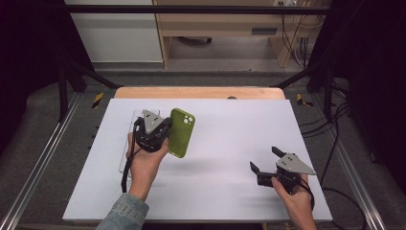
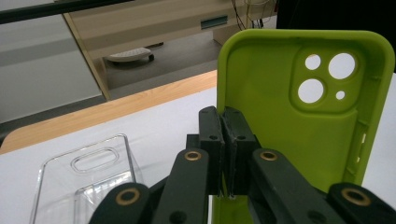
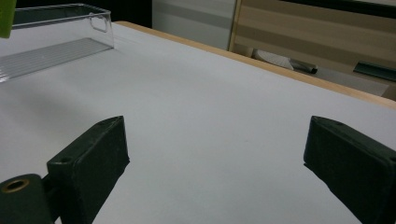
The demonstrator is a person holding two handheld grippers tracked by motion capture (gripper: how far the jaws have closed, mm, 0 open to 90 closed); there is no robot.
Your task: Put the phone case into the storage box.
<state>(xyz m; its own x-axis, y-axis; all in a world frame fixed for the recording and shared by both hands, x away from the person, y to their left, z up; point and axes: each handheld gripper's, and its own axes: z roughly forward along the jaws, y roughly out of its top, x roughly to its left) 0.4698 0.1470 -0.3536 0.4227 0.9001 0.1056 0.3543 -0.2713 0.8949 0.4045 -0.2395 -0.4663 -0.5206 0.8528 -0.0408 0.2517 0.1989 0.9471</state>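
A lime green phone case (image 1: 182, 132) is held upright above the left half of the white table (image 1: 225, 143). My left gripper (image 1: 168, 125) is shut on its side wall. In the left gripper view the jaws (image 2: 227, 135) meet on the case's (image 2: 299, 126) edge, its hollow inside and camera cut-outs facing the camera. My right gripper (image 1: 264, 159) hovers low over the table's right front, open, with nothing between its pads. The right gripper view has bare white table between the two spread jaws (image 3: 219, 158).
A clear plastic bin (image 1: 128, 143) lies on the table just left of the left hand; it is also in the left gripper view (image 2: 88, 177) and far left in the right gripper view (image 3: 51, 37). A wooden strip (image 1: 201, 92) runs along the table's far edge.
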